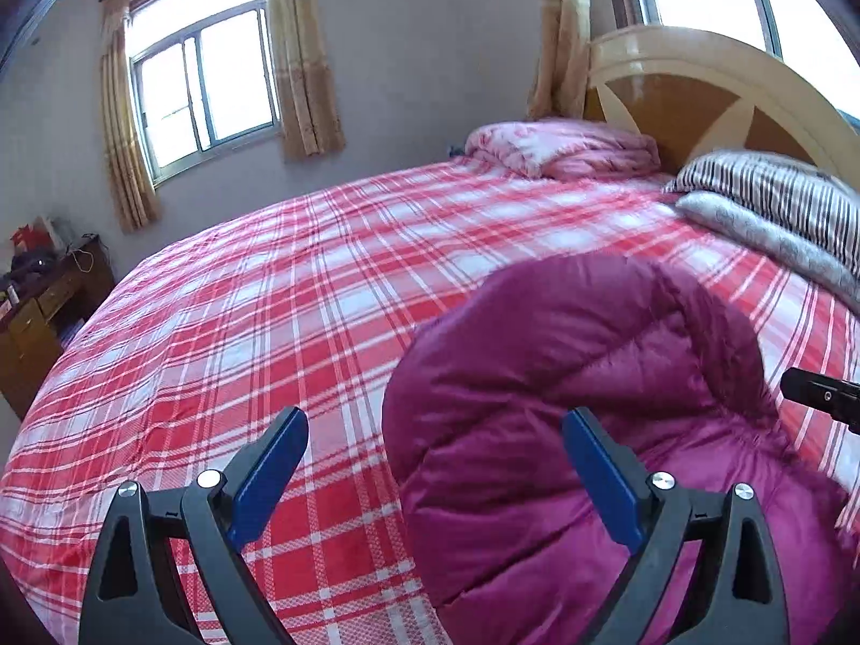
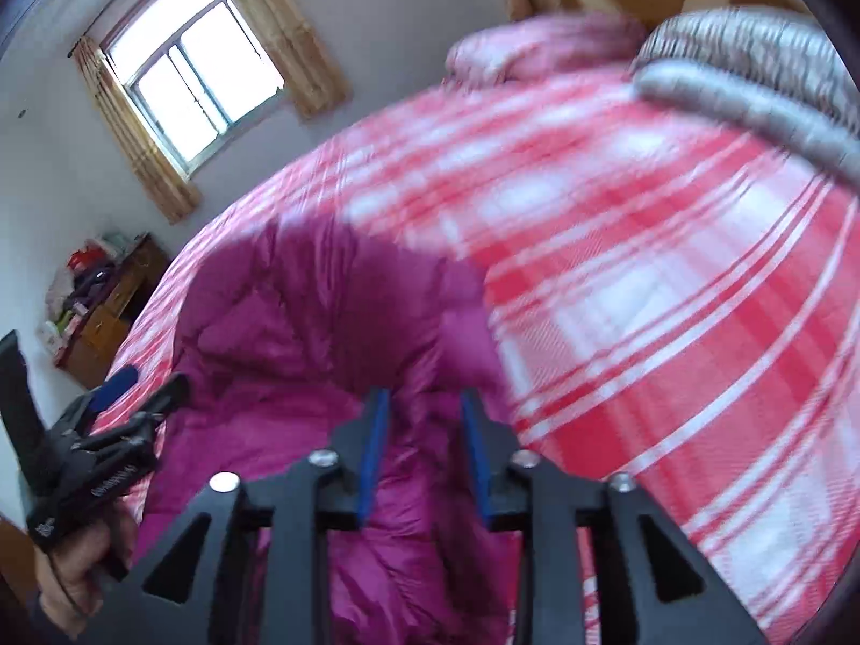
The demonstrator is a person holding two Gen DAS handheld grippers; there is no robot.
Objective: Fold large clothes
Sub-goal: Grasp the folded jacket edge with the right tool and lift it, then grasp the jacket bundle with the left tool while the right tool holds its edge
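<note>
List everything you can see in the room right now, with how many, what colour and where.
jacket: one, magenta, puffy, bunched on the bed's near side
bedsheet: one, red and white plaid, covering the bed
quilt: one, pink, folded by the headboard
striped bedding: one pile, grey and black-white, right of the quilt
headboard: one, cream and brown, far end of the bed
window: one with tan curtains, far wall
cabinet: one, brown, cluttered top, left of the bed
left claw: blue pads, open, above the jacket's edge
right claw: blue pads, open, over the jacket
hand: one, holding the left claw
</note>
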